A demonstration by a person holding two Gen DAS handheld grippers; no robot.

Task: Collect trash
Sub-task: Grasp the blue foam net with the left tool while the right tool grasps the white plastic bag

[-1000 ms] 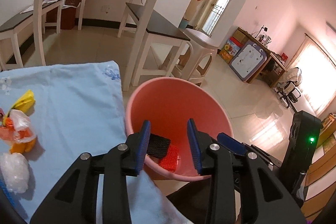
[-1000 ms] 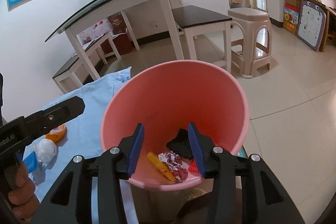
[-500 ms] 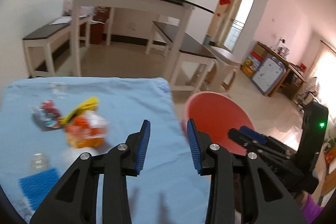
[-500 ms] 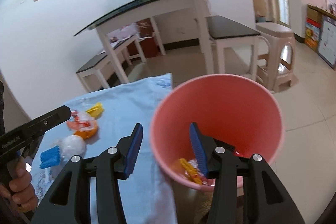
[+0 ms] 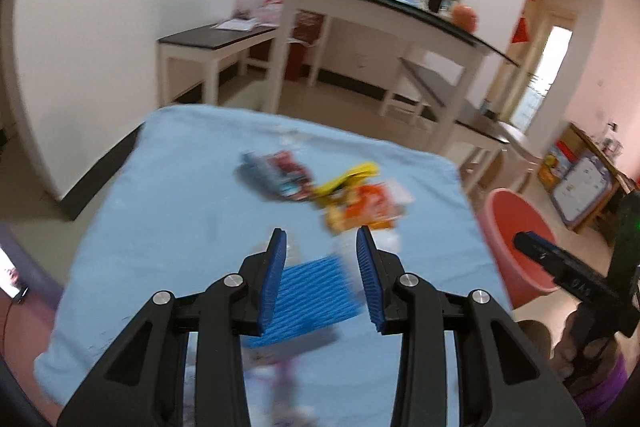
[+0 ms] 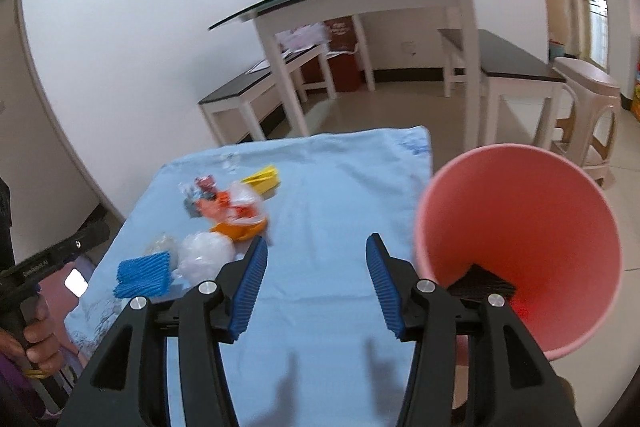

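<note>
The trash lies in a loose cluster on a light blue cloth (image 6: 328, 211) that covers a low table. Nearest the left edge is a blue foam net (image 6: 144, 275), with a clear crumpled bag (image 6: 206, 253) touching its right side. Beyond them sit an orange wrapper (image 6: 232, 213), a yellow scrap (image 6: 264, 179) and a small red and blue packet (image 6: 202, 187). A pink bucket (image 6: 560, 195) stands just off the cloth's right edge, with something black and something red at its bottom.

The left gripper (image 5: 320, 259) hangs over the blue net with its jaws spread and nothing pinched. The right gripper (image 6: 316, 267) is above bare cloth between the trash and the bucket, its jaws opening and empty. A hand (image 6: 36, 327) holds the left tool's handle.
</note>
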